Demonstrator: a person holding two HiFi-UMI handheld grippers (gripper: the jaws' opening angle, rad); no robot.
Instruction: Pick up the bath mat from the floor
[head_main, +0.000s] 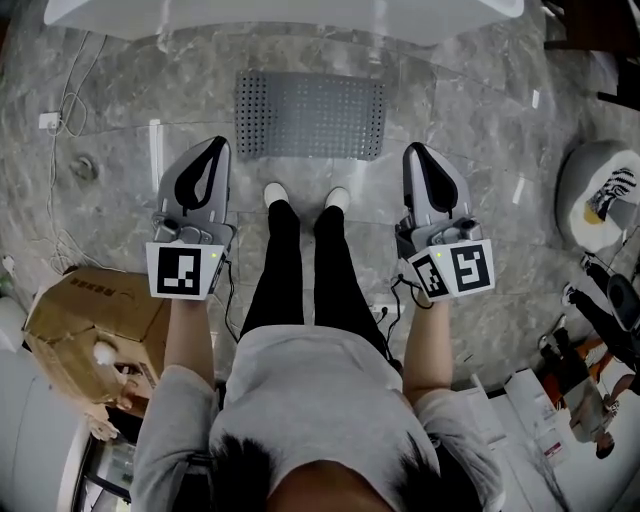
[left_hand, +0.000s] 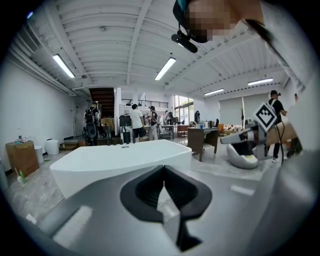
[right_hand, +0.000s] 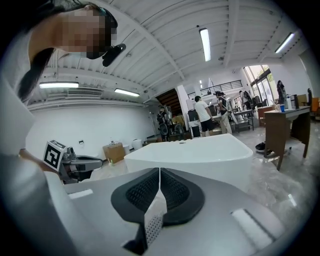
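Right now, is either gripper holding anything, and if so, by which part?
Nothing is held. The left gripper and right gripper both have jaws shut and empty; the bath mat lies flat on the floor beyond them, untouched.

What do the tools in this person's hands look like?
The left hand-held gripper and right hand-held gripper are grey shells with black ribbed pads, each with a white cube of black square markers and a black cable. Short grey sleeves.
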